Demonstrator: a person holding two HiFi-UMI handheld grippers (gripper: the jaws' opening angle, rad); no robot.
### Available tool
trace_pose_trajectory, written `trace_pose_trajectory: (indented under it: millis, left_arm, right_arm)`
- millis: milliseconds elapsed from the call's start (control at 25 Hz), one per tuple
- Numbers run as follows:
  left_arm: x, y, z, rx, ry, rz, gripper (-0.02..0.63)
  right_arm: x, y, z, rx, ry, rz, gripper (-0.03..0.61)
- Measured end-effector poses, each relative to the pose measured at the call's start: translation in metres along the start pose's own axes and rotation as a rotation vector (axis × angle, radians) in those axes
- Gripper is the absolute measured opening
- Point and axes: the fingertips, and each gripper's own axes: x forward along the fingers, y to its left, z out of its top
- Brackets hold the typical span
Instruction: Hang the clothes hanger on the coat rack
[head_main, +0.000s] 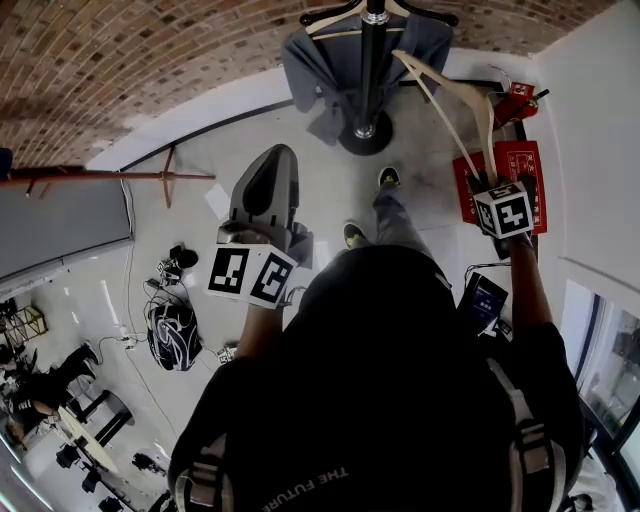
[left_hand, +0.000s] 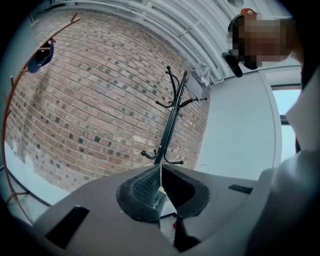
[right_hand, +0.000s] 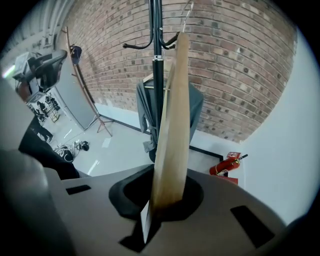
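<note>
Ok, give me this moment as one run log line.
right gripper: shut on wooden hanger, tipped toward coat rack | left gripper: shut, empty | coat rack: grey garment hanging

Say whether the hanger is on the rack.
Off: the right gripper clamps the hanger, held up beside the rack.

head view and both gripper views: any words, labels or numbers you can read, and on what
"THE FUTURE": upside down on the back of the person's dark top, at the head view's bottom edge; more may be cut off.
Red panel by the fire extinguisher: print too small to read.
Left and right gripper views: no readable text.
</note>
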Motion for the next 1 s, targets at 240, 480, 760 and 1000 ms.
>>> trace_pose_trajectory:
  millis: [240, 480, 760, 1000]
  left_arm:
    - [0.0, -0.006, 0.002, 0.006, -0.004, -0.012, 0.029]
    - [-0.002, -0.01, 0.003, 0.012, -0.011, -0.015, 0.029]
    - [-0.008, -0.009, 0.007, 0.01, -0.028, -0.001, 0.029]
    - [-0.013, -0.01, 0.007, 0.011, -0.03, 0.008, 0.029]
  right_arm:
    - [0.011, -0.017, 0.017, 0.075, 0.017, -0.081, 0.029]
    - [0.027, -0.027, 0.062, 0.024, 0.021, -0.099, 0.028]
    - [0.043, -0.021, 0.088, 0.015, 0.034, -0.071, 0.029]
    - [0.057, -0.016, 0.099, -0.009, 0.062, -0.056, 0.029]
